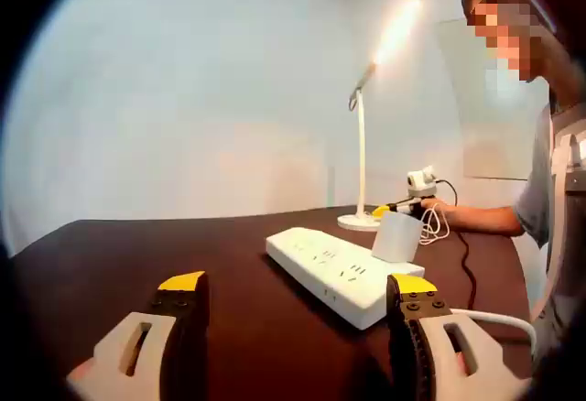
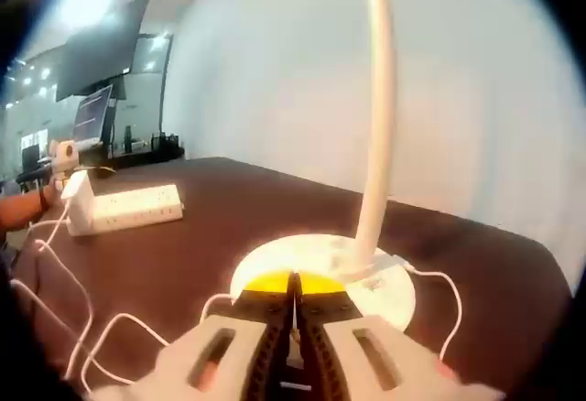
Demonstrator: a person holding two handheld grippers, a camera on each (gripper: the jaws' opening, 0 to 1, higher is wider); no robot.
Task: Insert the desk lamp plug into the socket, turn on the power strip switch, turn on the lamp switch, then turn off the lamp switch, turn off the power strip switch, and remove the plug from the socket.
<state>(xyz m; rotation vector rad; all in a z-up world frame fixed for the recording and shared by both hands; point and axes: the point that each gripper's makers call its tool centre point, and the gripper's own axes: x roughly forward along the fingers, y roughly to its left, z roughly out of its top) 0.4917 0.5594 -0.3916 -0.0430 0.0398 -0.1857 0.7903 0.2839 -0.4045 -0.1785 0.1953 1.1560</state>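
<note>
- Fingers of the left gripper [image 1: 298, 296] stand wide apart with nothing between them, low over the dark surface [image 1: 110, 254], aimed at the white power strip [image 1: 341, 271] just ahead.
- Right gripper [image 2: 294, 284] fingers are pressed together, yellow tips meeting right at the round lamp base [image 2: 366, 277]; whether they touch the base I cannot tell. In the left gripper view the same tool sits by the base at [image 1: 403, 205].
- Desk lamp [image 1: 360, 145]: thin white stem rising from the base. Lamp head is bright, so the lamp reads as on.
- White plug adapter [image 1: 396, 236] stands upright in the far end of the power strip; white cable [image 2: 64, 273] trails loosely across the surface toward the lamp.
- Judged step: working the lamp switch on the base, probably switching on or back off; plug already seated.
- To do it well: use the closed tips as one blunt point, press straight down on the switch mark, not at the rim, so the light base does not tip or slide. Switch itself is hidden under the tips; confirm by watching the lamp head.
- Keep the tips away from the cable beside the base.
- Left gripper is well placed for the power strip switch next; hold it off the strip until the lamp step is confirmed.
</note>
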